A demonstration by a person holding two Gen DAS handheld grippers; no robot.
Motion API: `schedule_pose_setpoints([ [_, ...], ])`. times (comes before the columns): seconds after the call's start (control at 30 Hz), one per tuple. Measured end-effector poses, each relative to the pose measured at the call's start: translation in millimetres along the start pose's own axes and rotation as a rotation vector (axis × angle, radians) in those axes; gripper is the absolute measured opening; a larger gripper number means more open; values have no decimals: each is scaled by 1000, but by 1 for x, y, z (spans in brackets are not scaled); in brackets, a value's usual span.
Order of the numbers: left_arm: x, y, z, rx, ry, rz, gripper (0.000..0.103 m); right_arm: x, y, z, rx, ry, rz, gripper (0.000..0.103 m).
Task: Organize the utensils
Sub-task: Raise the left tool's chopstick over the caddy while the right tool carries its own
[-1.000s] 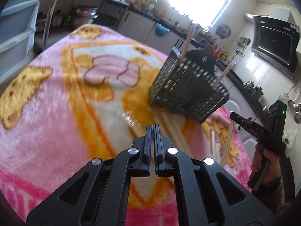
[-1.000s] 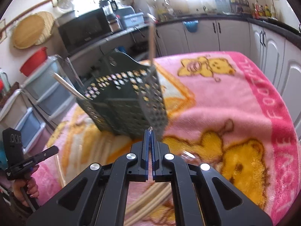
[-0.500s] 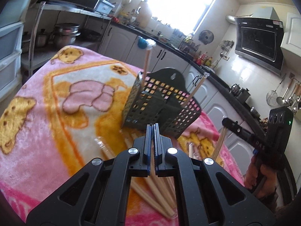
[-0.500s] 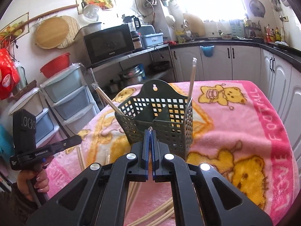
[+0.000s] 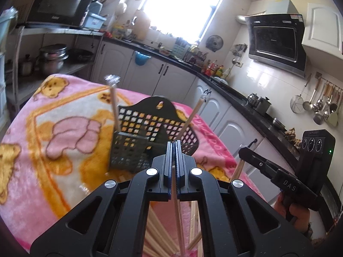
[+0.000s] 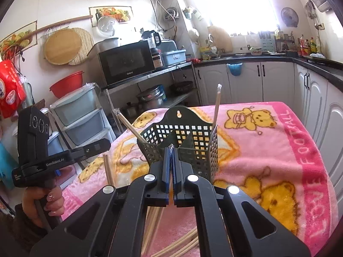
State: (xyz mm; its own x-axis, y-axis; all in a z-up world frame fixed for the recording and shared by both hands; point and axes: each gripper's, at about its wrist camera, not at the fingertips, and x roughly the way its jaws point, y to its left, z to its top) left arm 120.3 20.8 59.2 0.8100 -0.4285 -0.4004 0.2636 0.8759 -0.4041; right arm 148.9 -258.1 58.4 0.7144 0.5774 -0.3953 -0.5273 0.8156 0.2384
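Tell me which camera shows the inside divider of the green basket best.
The right wrist view. It looks down over the basket rim, so the divider between the two compartments is plain. In the left wrist view the basket is seen lower from the side, and the left gripper hides part of the divider.

A fluffy pink blanket (image 6: 263, 150) printed with yellow-orange teddy bears, an orange border band and pale "LOVE FOOTBALL" lettering covers the table. On it stands a dark grey-green plastic basket (image 6: 188, 141) with a square-hole grid pattern. Pale tan wooden chopsticks (image 5: 113, 105) wear clear wrappers. Both hand-held grippers are black with blue pads (image 5: 169, 167).
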Motion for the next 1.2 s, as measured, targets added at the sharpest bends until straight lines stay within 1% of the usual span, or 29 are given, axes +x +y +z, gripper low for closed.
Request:
schedule_pose_setpoints([
  [0.4,7,-25,30,62,-49,-48,1,-17,3,25,-52,-75,-12,2],
  [0.87,6,-46,67,112,-117,-95,1,-23,13,54,-98,-146,-5,2],
  [1.2,3,-55,98,136,-184,-103,1,-24,19,79,-123,-200,9,2],
])
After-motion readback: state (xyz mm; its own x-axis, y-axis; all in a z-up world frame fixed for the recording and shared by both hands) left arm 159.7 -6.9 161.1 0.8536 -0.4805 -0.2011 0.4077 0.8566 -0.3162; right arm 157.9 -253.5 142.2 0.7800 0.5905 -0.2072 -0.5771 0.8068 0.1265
